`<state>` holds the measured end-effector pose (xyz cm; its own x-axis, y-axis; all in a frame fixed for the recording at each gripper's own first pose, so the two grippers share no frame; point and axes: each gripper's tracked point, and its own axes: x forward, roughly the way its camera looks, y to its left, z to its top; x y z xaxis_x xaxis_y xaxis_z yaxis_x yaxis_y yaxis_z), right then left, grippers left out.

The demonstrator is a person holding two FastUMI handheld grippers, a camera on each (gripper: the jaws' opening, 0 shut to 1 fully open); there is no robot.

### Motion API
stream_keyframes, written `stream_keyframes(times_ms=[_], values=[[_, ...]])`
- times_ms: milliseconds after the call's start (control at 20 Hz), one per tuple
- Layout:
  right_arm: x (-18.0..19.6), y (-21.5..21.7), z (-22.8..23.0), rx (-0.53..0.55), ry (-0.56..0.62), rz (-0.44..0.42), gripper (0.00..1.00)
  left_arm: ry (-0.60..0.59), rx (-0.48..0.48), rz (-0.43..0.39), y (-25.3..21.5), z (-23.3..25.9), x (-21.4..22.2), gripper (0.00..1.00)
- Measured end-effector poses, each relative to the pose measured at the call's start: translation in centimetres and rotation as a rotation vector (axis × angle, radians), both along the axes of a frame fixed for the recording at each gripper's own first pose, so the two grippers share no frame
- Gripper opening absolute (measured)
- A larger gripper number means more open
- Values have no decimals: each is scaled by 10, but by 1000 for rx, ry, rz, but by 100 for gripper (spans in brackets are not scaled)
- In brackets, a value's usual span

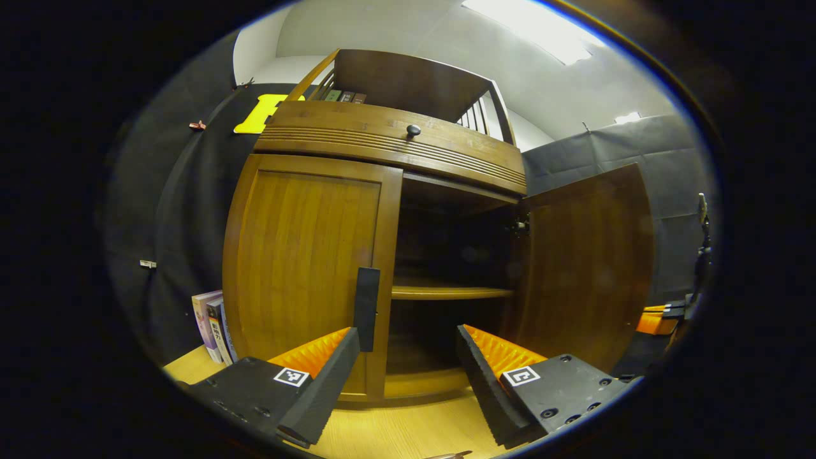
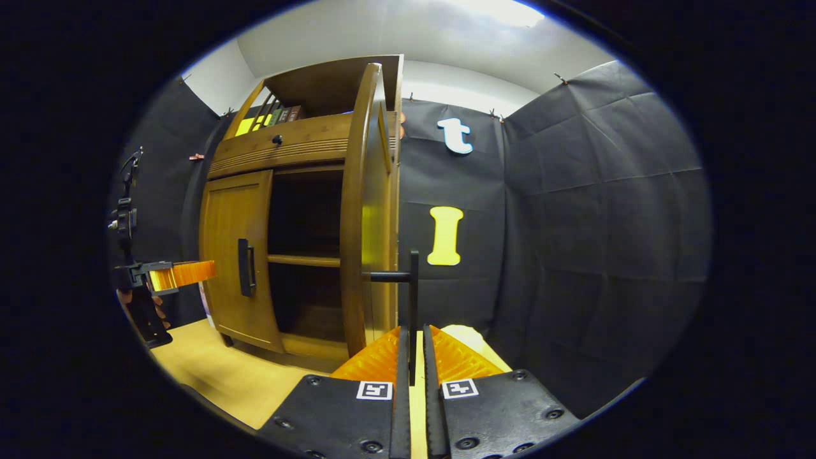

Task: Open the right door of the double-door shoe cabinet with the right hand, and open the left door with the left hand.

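The wooden shoe cabinet (image 1: 382, 137) stands close in front. Its left door (image 1: 306, 255) is closed, and that door's dark upright handle (image 1: 366, 309) rises just beyond the tip of my left gripper's left finger. My left gripper (image 1: 408, 357) is open, with nothing between its fingers, and points at the open right half. The right door (image 1: 586, 261) is swung wide open. In the right gripper view this door (image 2: 366, 210) is edge-on, and my right gripper (image 2: 413, 357) is shut on its handle bar (image 2: 413, 299). The left gripper (image 2: 175, 275) hangs before the closed left door (image 2: 233, 255).
Inside the cabinet, a shelf (image 1: 446, 292) crosses the dark interior. Above the doors is a drawer with a round knob (image 1: 413, 130). Books (image 1: 213, 325) lean beside the cabinet's left side. The pale wooden floor (image 1: 395, 433) runs under the grippers. Black cloth walls (image 2: 574, 223) enclose the booth.
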<state>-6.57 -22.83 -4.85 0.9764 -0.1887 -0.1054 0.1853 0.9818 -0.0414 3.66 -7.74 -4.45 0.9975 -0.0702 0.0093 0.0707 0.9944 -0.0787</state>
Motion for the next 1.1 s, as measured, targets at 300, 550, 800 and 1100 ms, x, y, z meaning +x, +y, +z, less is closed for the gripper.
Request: stream_keyframes(times_ms=[300, 550, 800, 1100], values=[[-13, -12, -6, 75, 6, 33, 14, -57, 71, 81, 8, 4, 39, 93], [-32, -18, 2, 79, -15, 55, 14, -66, 116, 119, 18, -1, 65, 93], [-52, -9, 20, 170, -77, 136, 53, -83, 113, 160, 31, -8, 92, 90], [-57, -33, 21, 130, -90, 95, 97, -92, 121, 202, 43, -14, 123, 88]])
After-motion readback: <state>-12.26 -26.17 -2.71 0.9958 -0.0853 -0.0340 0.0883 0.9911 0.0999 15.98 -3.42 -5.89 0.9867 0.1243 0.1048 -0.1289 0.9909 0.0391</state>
